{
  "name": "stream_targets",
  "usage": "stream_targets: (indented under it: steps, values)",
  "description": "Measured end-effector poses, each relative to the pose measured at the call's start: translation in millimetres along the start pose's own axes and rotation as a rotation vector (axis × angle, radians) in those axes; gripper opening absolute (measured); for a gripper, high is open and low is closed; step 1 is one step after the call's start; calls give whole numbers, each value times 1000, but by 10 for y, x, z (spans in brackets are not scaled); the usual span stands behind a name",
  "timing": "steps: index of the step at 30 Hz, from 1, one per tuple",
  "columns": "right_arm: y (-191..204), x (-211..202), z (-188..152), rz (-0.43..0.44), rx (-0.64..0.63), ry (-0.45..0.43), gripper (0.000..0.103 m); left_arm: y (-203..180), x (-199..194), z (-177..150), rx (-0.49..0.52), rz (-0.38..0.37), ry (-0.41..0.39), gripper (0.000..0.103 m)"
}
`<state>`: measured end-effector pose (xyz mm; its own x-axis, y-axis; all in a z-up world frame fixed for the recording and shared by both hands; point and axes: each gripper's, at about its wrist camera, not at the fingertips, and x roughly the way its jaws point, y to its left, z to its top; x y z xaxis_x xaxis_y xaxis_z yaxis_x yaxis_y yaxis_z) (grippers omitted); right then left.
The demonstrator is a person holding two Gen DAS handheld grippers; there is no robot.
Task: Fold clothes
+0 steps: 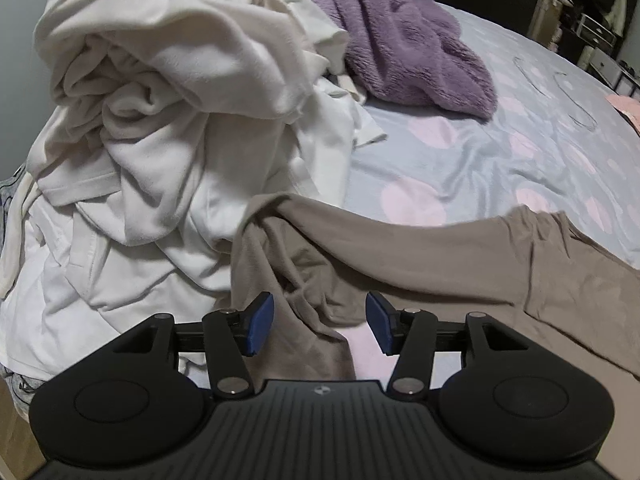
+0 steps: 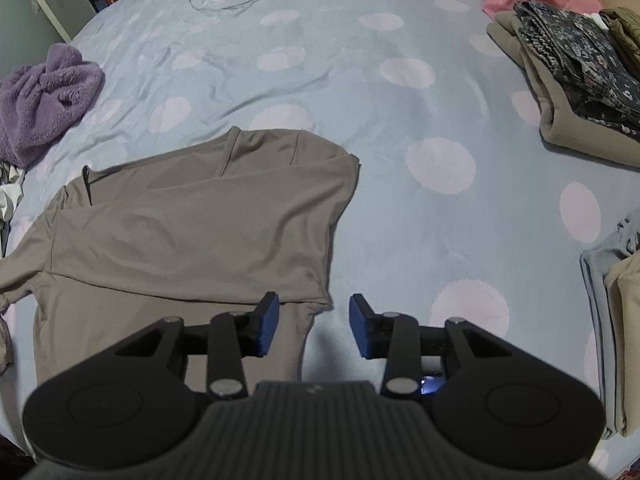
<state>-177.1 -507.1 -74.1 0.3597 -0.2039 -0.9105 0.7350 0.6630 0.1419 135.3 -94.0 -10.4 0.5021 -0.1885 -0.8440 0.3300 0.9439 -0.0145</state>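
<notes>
- While the taupe shirt (image 2: 192, 236) lies partly folded on the blue spotted bedspread (image 2: 360, 120), the step in hand looks like a pause between folds: one side is already laid over the body, and both grippers stand free of the cloth.
- Far left, in the left wrist view, a heap of white clothes (image 1: 160, 120) waits unfolded, with a purple fleece (image 1: 408, 48) behind it; the shirt's left end bunches up against that heap in loose wrinkles.
- Over those wrinkles hangs the left gripper (image 1: 320, 322), tilted steeply down at the bed. Its jaws are parted, blue pads (image 1: 262, 324) well apart, with cloth showing below the gap but nothing pinched.
- Further right, the right gripper (image 2: 313, 324) also points steeply down, above the shirt's near right corner where the folded edge ends. Its jaws are released too; the left pad sits over fabric, the right over bare bedspread.
- My reading of the next move: the left side needs smoothing or drawing clear of the white heap, then each gripper must take an edge so the shirt can be folded again into a neat packet.
- At the far right, folded clothes (image 2: 576, 80) already sit in stacks, which suggests where the finished shirt belongs.
</notes>
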Motion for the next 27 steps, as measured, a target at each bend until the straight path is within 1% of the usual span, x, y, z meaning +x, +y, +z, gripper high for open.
stream_targets:
  steps: [3,4,6,7,9,11,12,14,17,20,22,25,27]
  values:
    - [8,16,2,0,-10,1,43,-6,61,14,8,50,-8,49]
    - [-2,17,3,-2,-8,0,43,-9,86,10,9,66,-1,46]
    - [-31,17,7,-7,-2,-2,43,1,148,2,0,59,23,25]
    - [-51,18,10,-9,4,-3,43,-2,164,-4,-1,54,30,9]
    - [-90,20,14,-14,15,-3,43,-59,113,-28,24,63,7,1]
    - [-123,20,21,-18,24,-4,43,-154,9,-46,58,65,-31,0]
    - [-133,18,25,-18,26,-5,43,-211,-63,-47,72,49,-57,0]
    - [-135,16,35,-18,26,-8,43,-343,-240,-50,103,-13,-113,0]
    - [-131,28,33,-12,23,-5,43,-608,-514,-58,171,-132,-182,0]
    - [-130,32,35,-7,20,-2,43,-938,-745,-57,249,-245,-220,0]
    - [-134,36,38,-5,22,-1,43,-1184,-854,-63,303,-322,-214,0]
    - [-154,42,39,-3,30,3,43,-1576,-914,-101,378,-428,-180,0]
    - [-162,52,39,-3,31,5,43,-1838,-925,-165,439,-485,-158,0]
